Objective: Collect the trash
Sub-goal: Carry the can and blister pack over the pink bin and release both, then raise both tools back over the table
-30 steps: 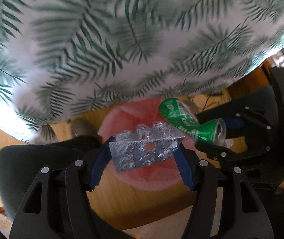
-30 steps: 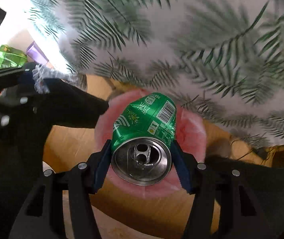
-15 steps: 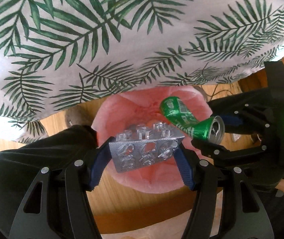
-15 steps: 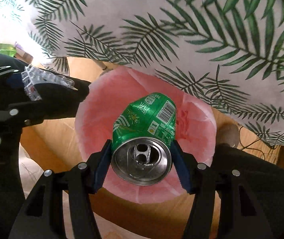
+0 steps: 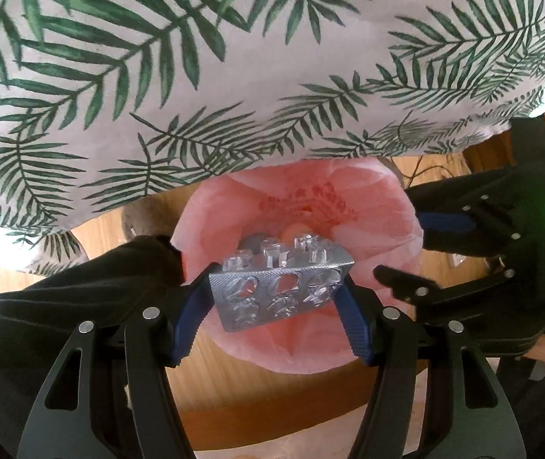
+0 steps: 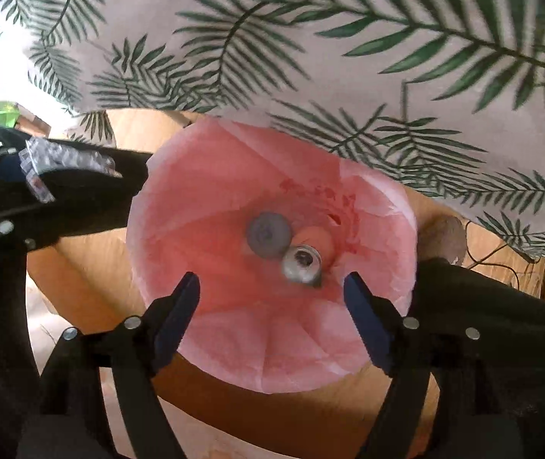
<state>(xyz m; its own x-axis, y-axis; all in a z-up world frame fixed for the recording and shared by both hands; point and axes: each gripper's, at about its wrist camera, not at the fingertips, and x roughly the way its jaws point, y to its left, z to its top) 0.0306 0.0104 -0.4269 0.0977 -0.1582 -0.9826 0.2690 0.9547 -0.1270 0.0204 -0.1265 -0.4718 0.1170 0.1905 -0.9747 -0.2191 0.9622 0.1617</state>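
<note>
A wooden floor [image 6: 92, 264] is seen below, and a bin lined with a pink bag [image 6: 203, 199] is stood on it. A counter is draped with a palm-leaf cloth [image 5: 234, 76] overhanging the bin's far rim.

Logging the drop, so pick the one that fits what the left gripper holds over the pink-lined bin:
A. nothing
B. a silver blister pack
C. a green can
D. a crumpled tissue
B: the left gripper has its blue pads pressed on both ends of the silver blister pack, above the pink bin liner.
</note>
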